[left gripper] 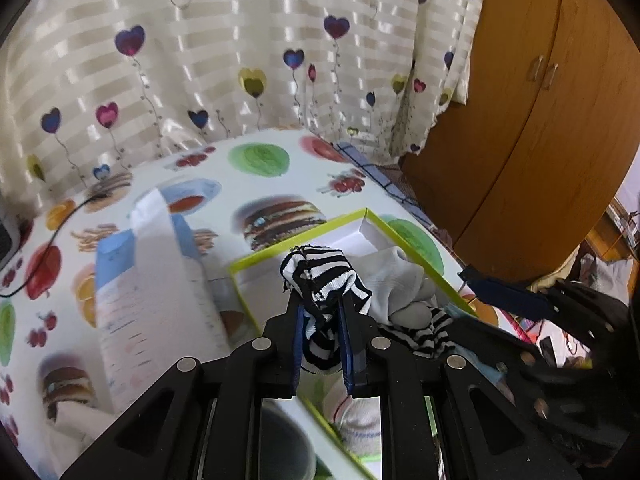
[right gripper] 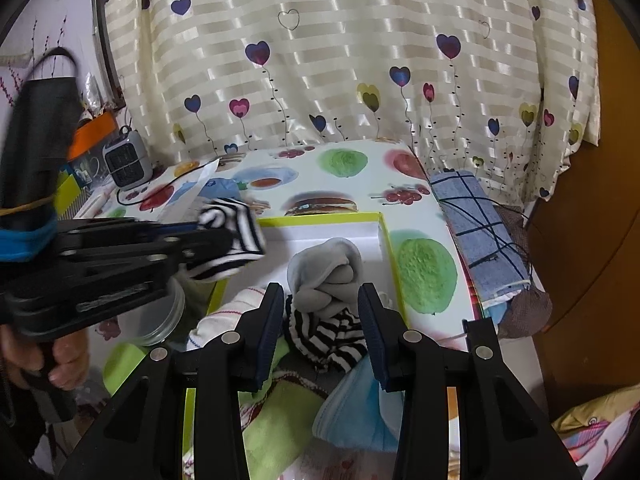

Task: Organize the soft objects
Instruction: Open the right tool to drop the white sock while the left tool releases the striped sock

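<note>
The left gripper pinches a striped sock above the box's near-left corner, probably to drop it in. The right gripper hangs spread over another striped sock at the box's near edge, touching nothing.

A small grey heater stands at the table's far left corner (its black cord trails across the food-print cover); a heart-patterned curtain hangs behind.

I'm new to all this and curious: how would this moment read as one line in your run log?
left gripper: shut on striped sock | right gripper: open above second striped sock | grey sock: in green-rimmed box
</note>
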Demonstrator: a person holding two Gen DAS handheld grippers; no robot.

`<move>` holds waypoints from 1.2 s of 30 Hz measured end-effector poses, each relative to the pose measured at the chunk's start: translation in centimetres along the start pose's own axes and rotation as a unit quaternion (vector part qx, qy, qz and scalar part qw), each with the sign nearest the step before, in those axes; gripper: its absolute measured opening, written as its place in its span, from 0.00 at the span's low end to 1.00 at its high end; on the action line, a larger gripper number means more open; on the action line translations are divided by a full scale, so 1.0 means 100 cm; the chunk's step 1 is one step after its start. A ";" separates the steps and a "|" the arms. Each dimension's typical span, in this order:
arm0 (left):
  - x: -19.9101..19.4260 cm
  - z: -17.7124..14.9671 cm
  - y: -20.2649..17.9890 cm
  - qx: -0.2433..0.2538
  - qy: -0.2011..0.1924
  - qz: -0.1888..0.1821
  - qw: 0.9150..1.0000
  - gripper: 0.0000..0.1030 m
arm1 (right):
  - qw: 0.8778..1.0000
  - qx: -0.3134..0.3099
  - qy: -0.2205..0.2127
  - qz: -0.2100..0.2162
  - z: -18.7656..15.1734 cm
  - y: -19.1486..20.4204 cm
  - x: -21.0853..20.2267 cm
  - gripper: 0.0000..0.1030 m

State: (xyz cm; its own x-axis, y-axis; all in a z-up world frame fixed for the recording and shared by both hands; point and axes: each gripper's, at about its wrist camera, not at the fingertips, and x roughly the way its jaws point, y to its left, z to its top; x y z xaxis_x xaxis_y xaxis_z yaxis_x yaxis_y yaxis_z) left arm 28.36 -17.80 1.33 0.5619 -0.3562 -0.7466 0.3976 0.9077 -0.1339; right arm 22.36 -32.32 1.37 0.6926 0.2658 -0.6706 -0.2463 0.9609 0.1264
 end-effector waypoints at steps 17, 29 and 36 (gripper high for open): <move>-0.012 0.007 0.008 -0.034 -0.003 -0.015 0.999 0.43 | 0.999 0.026 -0.043 0.009 -0.006 -0.003 -0.027 0.39; -0.093 -0.019 -0.007 -0.012 -0.089 -0.015 0.996 0.48 | 0.994 0.006 -0.111 0.015 -0.012 0.021 -0.066 0.65; -0.114 -0.045 -0.005 -0.014 -0.097 -0.002 0.995 0.48 | 0.992 0.008 -0.123 0.022 -0.022 0.033 -0.084 0.65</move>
State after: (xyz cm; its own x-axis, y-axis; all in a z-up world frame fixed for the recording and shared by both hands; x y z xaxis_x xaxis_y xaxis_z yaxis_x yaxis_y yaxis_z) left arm 18.48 -13.22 6.93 0.6907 -0.3928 -0.6072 0.3809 0.9113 -0.1562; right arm 14.23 -31.52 5.83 0.8263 0.3174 -0.4652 -0.2716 0.9483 0.1644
